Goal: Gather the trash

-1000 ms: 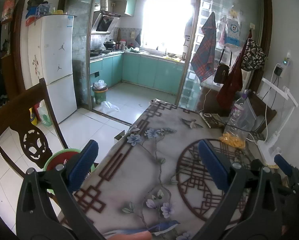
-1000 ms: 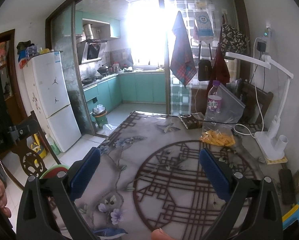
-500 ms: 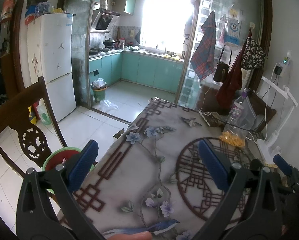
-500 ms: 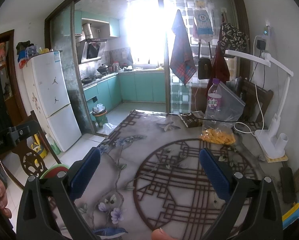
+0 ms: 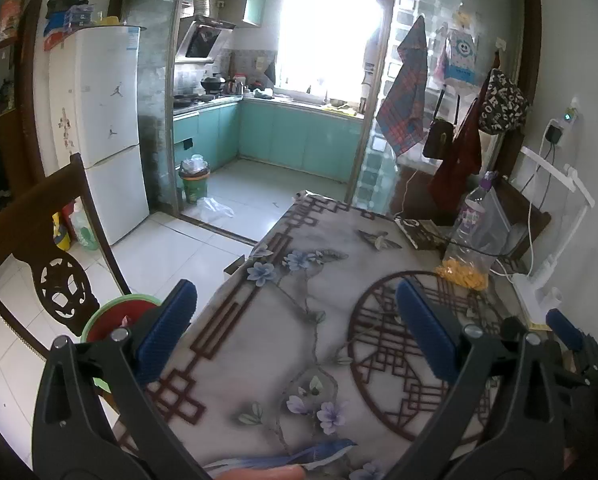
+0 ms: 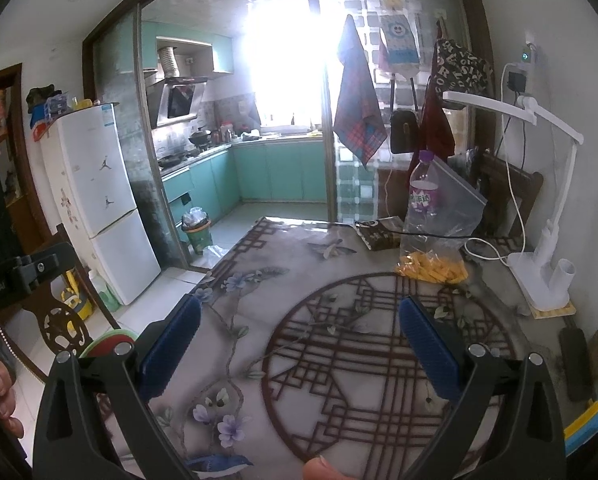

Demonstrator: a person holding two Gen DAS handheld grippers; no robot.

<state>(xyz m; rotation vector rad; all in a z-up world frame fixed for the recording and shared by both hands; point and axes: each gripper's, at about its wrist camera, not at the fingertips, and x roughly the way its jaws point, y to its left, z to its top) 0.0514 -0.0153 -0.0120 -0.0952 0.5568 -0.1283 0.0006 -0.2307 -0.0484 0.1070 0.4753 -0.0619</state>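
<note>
My left gripper (image 5: 299,328) is open and empty above the patterned table (image 5: 267,352). My right gripper (image 6: 299,336) is open and empty over the round motif of the table (image 6: 339,304). A clear plastic bottle with a purple label (image 6: 419,208) stands at the table's far right, and also shows in the left wrist view (image 5: 469,224). A clear plastic bag holding yellow pieces (image 6: 435,268) lies against it, also in the left wrist view (image 5: 463,276). A dark wrapper (image 6: 379,232) lies behind them. A red bin with a green rim (image 5: 115,316) stands on the floor left of the table.
A white desk lamp (image 6: 547,280) with cables stands at the table's right edge, with a dark flat object (image 6: 575,360) beside it. A wooden chair (image 5: 39,248) stands at the left. A white fridge (image 5: 103,132) and a kitchen bin (image 5: 195,184) are beyond.
Both views have shifted slightly; the grippers stay open and empty over the table. Nothing was taken hold of.
</note>
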